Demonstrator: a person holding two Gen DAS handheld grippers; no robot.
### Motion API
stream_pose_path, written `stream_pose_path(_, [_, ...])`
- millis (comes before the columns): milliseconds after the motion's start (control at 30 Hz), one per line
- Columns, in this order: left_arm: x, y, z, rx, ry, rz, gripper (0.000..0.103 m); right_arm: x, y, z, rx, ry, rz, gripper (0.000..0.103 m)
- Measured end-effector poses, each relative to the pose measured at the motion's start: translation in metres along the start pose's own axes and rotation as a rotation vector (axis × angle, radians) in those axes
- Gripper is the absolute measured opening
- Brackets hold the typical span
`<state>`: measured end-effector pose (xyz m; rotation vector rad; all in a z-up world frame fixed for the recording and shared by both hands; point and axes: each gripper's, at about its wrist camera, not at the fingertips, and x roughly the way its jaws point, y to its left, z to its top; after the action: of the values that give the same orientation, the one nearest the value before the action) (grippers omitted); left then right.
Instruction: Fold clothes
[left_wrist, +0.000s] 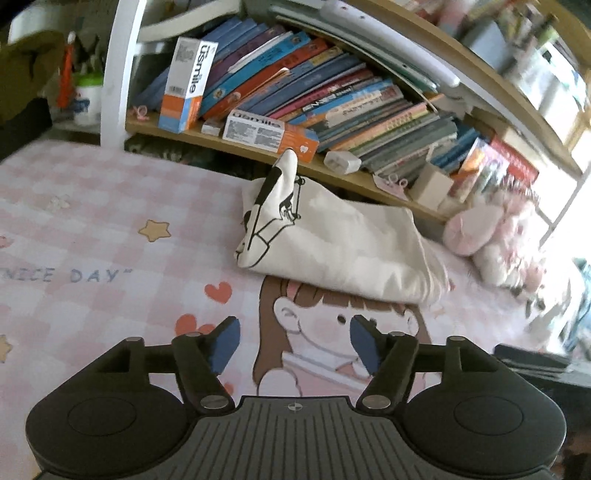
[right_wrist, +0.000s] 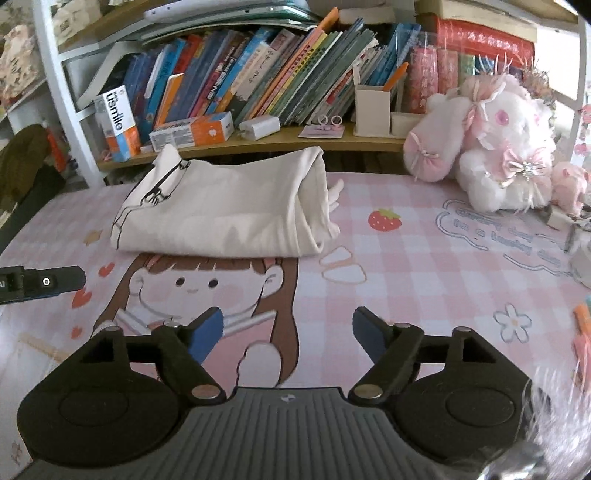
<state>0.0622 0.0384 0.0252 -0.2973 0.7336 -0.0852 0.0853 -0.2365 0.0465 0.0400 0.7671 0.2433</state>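
A cream-white garment with a black line print (left_wrist: 332, 240) lies folded into a thick bundle on the pink checked mat, close to the bookshelf; it also shows in the right wrist view (right_wrist: 221, 210). One corner of it sticks up at its left end. My left gripper (left_wrist: 293, 343) is open and empty, above the mat's cartoon girl, a short way in front of the bundle. My right gripper (right_wrist: 288, 336) is open and empty, also in front of the bundle and apart from it. The tip of the left gripper (right_wrist: 40, 282) shows at the left edge of the right wrist view.
A low wooden shelf (right_wrist: 258, 142) packed with books, toothpaste boxes (right_wrist: 192, 133) and a white charger runs behind the bundle. Pink and white plush toys (right_wrist: 495, 155) sit at the right back. A white frame post (left_wrist: 118, 74) stands at the left. The pink mat (right_wrist: 424, 266) spreads all around.
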Motion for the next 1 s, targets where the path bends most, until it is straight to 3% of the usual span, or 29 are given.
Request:
stream_pose_path(333, [-0.018,-0.008,-0.021,0.022,0.000,0.060,0.080,-0.023,0.007,-0.023,-0.007,-0.004,-0.022,0.087])
stream_pose_path(1000, [-0.020,-0.010,-0.026,0.040,-0.011,0.113,0.095,-0.024,0.010,-0.034,-0.009,0.010,-0.055,0.092])
